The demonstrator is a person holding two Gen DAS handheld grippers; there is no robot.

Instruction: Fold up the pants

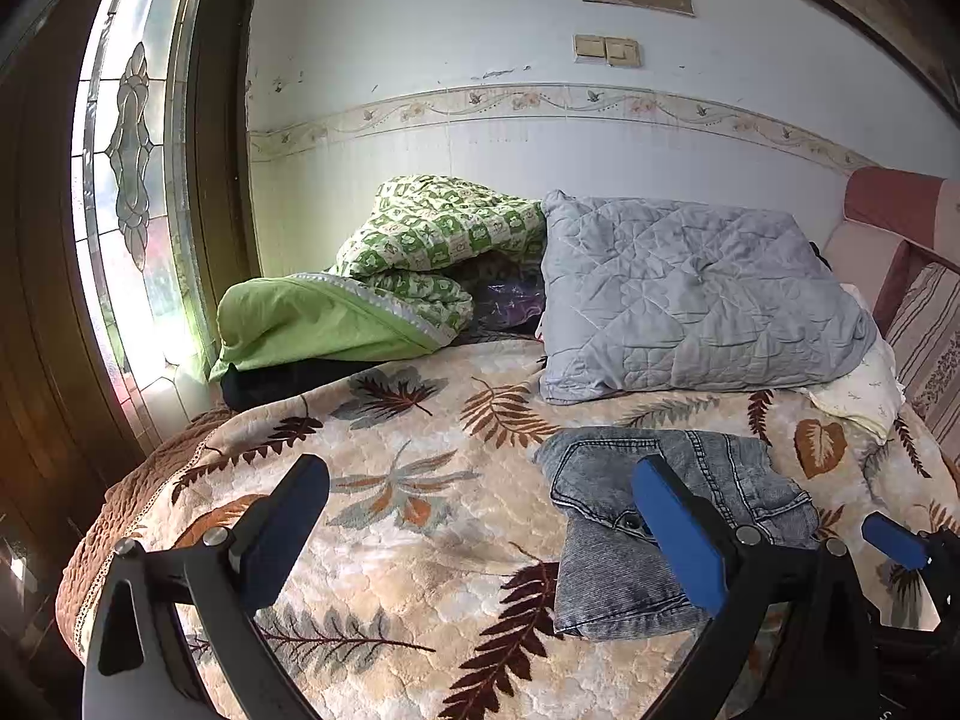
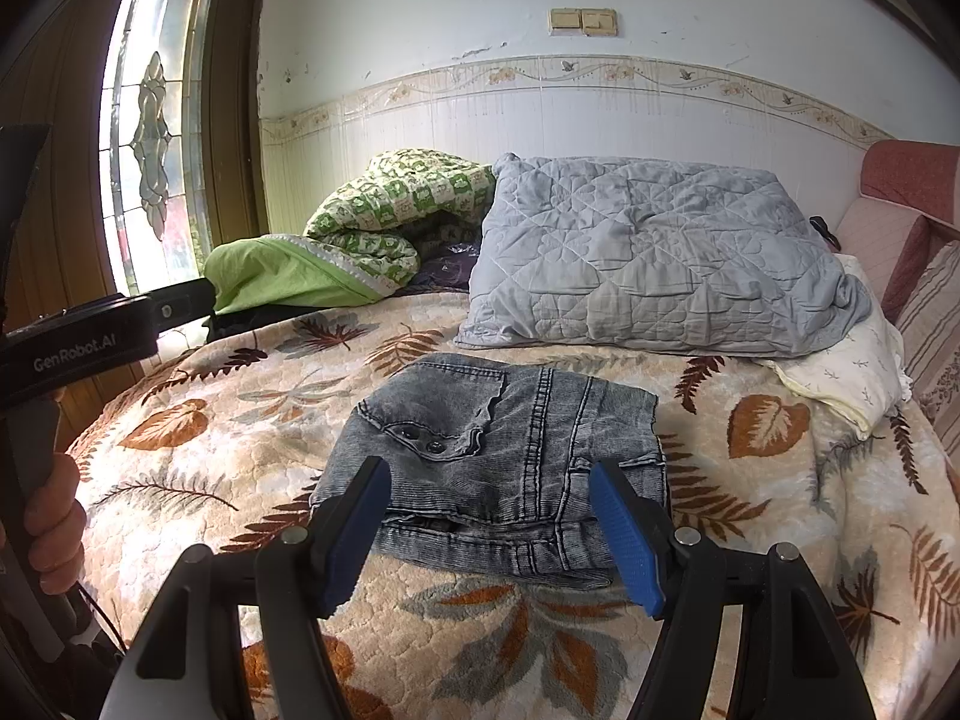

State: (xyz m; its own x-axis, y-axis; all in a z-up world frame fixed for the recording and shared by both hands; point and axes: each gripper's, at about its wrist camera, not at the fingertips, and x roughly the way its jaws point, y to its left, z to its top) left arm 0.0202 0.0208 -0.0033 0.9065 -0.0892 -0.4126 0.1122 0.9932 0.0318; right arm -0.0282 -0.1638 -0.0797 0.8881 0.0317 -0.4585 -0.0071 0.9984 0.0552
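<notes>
The pants (image 2: 498,456) lie folded into a compact stack on the bed (image 2: 420,648), both the left gripper (image 1: 480,540) and right gripper (image 2: 489,534) hover with jaws released and empty, so folding looks finished and only withdrawal seems needed.

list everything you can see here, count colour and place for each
folded grey denim pants: 1, washed grey, near middle of bed
fleece leaf-print blanket: 1, cream with brown and grey leaves, covering bed
quilted grey pillow: 1, pale grey, behind pants by wall
green patterned quilt: 1, green and white, bunched left of pillow
cream cloth: 1, right of pillow
wall switches: 2, beige, above bed
stained-glass window: 1, left
left gripper: 1, black, blue pads, open, empty
right gripper: 1, same, open before the pants
hand: 1, left edge
</notes>
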